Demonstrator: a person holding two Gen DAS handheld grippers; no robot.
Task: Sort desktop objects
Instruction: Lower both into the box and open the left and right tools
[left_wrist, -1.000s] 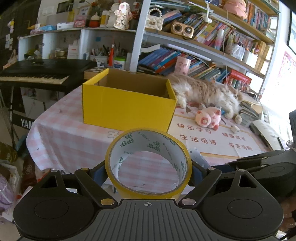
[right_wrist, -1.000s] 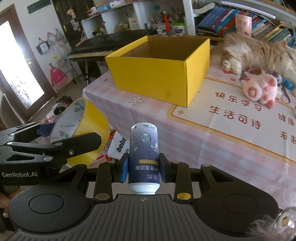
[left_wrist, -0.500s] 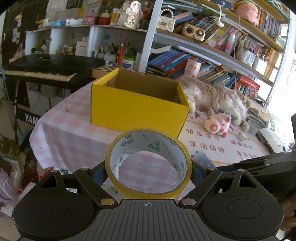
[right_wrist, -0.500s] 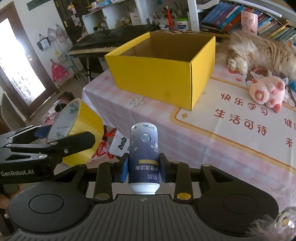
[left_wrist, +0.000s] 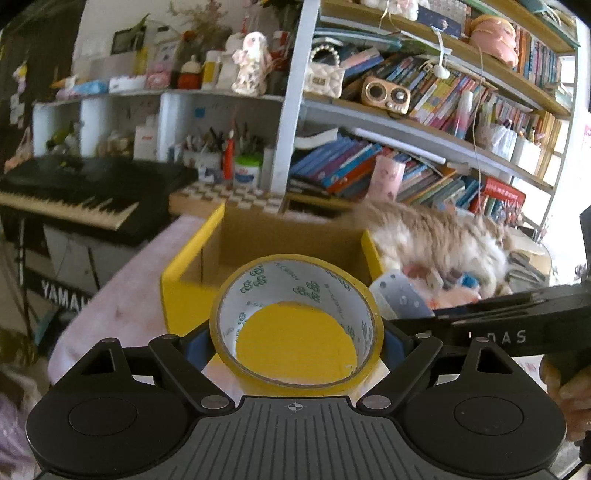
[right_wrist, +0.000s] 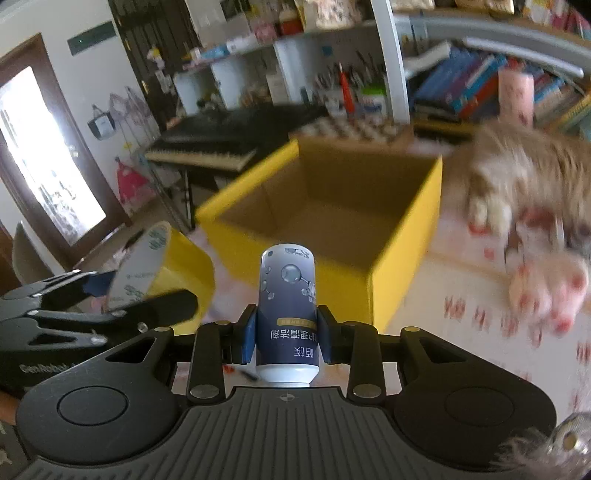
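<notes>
Over the near edge of the bench, both claws point forward and tilted down toward the yellow box, side by side. Left claw is spread wide and clamped across a roll of yellow tape; blue pads press on the roll's outer sides, roll stands on edge with its hole facing the camera, box front wall visible through it. Seen from the right wrist, that claw sits to the left with the tape just beside the box's near-left corner. Right claw is closed narrow on a small blue-and-white bottle, gripped at its lower half, upright between the pads, label text upside down to the camera, rounded top pointing at the box's near wall. Box is open, inside looks bare brown cardboard; can't see the whole floor of it. A long-haired cat lies on the bench just right of the box, a pink plush toy nearer the camera. Background is blurred. Person's fingers show at the right edge of the left wrist view, holding the right claw's handle.
</notes>
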